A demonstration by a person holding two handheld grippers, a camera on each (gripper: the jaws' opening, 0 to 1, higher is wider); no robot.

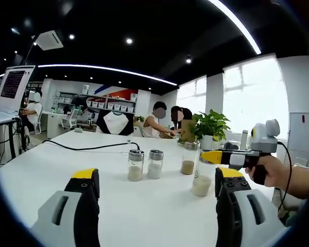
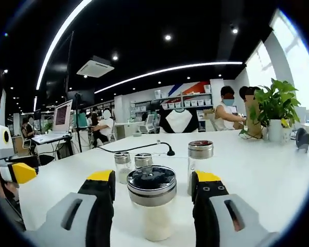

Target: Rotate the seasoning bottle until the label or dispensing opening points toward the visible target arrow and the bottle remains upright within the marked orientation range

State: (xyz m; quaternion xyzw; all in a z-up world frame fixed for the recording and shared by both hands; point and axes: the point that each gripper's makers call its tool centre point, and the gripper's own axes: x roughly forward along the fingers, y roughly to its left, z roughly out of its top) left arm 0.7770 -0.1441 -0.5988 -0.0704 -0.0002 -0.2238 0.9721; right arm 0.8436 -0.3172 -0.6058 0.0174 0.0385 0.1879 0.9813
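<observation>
On white table (image 2: 278, 175), nearest clear glass seasoning bottle with steel shaker lid (image 2: 151, 203) upright between spread right gripper (image 2: 152, 188) jaws, ungrasped | left gripper (image 1: 157, 182) released, beside | step: pre-grasp; next likely clench, twist upright.

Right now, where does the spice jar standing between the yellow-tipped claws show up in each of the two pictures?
Left gripper view: the seasoning bottle stands right of centre, on the white table.
Right gripper view: the same bottle stands bottom centre, between the jaws of the right gripper.
Shared landmark: the potted plant, at the table's far side in both.
</observation>
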